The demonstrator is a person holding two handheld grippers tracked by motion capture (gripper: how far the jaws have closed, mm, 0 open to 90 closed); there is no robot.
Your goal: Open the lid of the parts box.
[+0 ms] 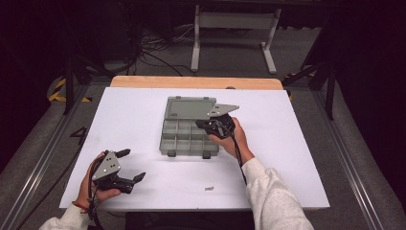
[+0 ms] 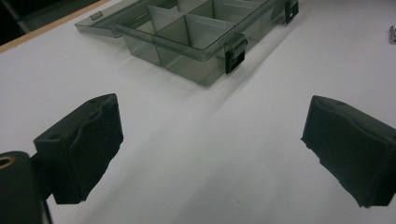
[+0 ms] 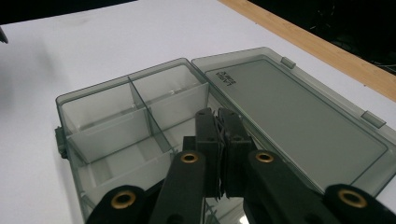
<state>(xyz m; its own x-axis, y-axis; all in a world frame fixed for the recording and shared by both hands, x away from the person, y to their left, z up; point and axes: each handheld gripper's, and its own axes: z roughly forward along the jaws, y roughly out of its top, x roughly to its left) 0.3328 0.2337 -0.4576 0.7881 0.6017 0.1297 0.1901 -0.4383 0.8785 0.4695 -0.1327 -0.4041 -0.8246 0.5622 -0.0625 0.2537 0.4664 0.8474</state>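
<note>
Care is needed now: the right gripper (image 3: pixel 217 122), jaws pressed together on perhaps a thin, hard-to-see piece, hangs over the organizer box (image 1: pixel 187 135) at mid-table and should release low inside one compartment. Box is smoky translucent plastic, lid (image 3: pixel 299 114) flat open. Left gripper (image 2: pixel 212 149) rests spread, well apart.

The left gripper (image 1: pixel 135 165) sits low at the near left, held in the left hand (image 1: pixel 98 184), its 2 jaws spread wide, pointing right. The right gripper (image 1: pixel 201 123) reaches farther out, jaws pressed together, pointing left, right hand (image 1: pixel 232 139) behind it.
</note>
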